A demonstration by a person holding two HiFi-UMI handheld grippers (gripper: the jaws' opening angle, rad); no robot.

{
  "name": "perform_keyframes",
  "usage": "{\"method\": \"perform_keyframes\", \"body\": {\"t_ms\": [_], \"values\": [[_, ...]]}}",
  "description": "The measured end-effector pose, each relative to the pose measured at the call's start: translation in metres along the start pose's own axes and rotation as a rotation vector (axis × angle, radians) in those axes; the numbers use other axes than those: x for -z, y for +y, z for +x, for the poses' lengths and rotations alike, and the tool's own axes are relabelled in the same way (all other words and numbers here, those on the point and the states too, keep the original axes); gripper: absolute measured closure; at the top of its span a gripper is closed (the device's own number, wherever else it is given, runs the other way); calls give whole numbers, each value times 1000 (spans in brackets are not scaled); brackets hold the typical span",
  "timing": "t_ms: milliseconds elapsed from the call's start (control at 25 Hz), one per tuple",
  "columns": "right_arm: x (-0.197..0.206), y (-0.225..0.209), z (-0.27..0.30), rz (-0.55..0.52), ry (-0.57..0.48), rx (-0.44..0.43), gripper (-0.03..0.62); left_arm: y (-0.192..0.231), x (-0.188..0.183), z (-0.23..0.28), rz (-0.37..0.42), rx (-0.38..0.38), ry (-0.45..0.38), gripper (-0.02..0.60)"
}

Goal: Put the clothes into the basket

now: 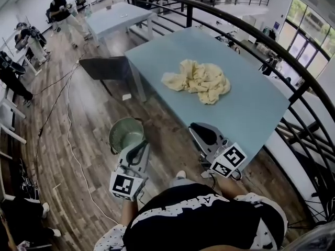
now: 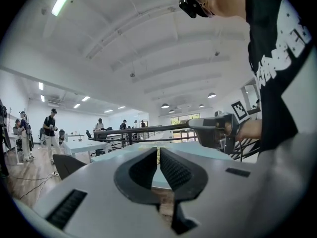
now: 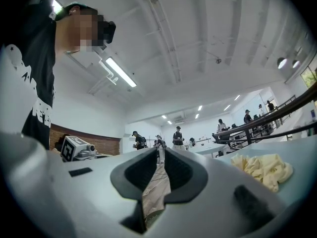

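A crumpled pile of pale yellow clothes [image 1: 198, 80] lies in the middle of the light blue table [image 1: 251, 109]; it also shows low at the right of the right gripper view [image 3: 262, 167]. A round green basket [image 1: 126, 134] stands on the wooden floor by the table's near left corner. My left gripper [image 1: 139, 147] is held just this side of the basket, its jaws shut with nothing between them [image 2: 158, 150]. My right gripper [image 1: 197, 128] hovers at the table's near edge, well short of the clothes, and its jaws are shut and empty too [image 3: 162, 151].
A dark chair [image 1: 102, 67] stands left of the table. Cables [image 1: 68, 119] trail across the floor. A black curved railing [image 1: 293, 95] runs behind and to the right of the table. A second table [image 1: 118, 17] and several people are farther back.
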State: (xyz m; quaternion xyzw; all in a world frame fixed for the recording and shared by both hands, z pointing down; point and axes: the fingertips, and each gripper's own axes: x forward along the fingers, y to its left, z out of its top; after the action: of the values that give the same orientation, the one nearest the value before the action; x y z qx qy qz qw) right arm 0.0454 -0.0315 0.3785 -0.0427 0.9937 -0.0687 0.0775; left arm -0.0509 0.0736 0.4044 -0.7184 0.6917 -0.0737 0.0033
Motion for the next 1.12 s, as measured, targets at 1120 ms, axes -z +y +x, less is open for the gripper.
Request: {"method": "perform_keyframes", "body": {"t_ms": [1120], "values": [[6, -96, 18, 31, 10, 112, 520, 24, 1, 99, 31, 95, 30, 566]]}}
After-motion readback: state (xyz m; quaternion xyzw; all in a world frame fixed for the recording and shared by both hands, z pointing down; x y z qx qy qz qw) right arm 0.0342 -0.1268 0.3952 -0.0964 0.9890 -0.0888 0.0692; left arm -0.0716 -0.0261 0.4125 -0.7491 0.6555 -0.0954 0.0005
